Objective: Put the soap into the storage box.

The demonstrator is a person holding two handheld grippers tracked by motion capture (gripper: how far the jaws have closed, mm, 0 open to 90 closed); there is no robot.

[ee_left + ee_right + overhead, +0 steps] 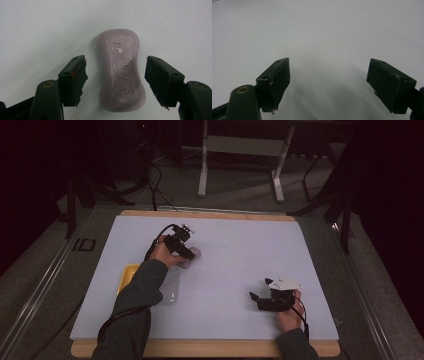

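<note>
**Left jaws straddle the soap**

The left gripper (116,75) stands wide, one jaw on each side of the soap (120,72) without touching, apparently lined up to pinch its narrow waist. The mauve bar lies flat on the white mat (240,245); its embossed name reads roughly "Safeguard". The right gripper (328,85), also wide, holds nothing and rests apart, near the mat's front edge.

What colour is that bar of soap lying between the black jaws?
Pale purple soap bar, clearest in the left gripper view.
</note>
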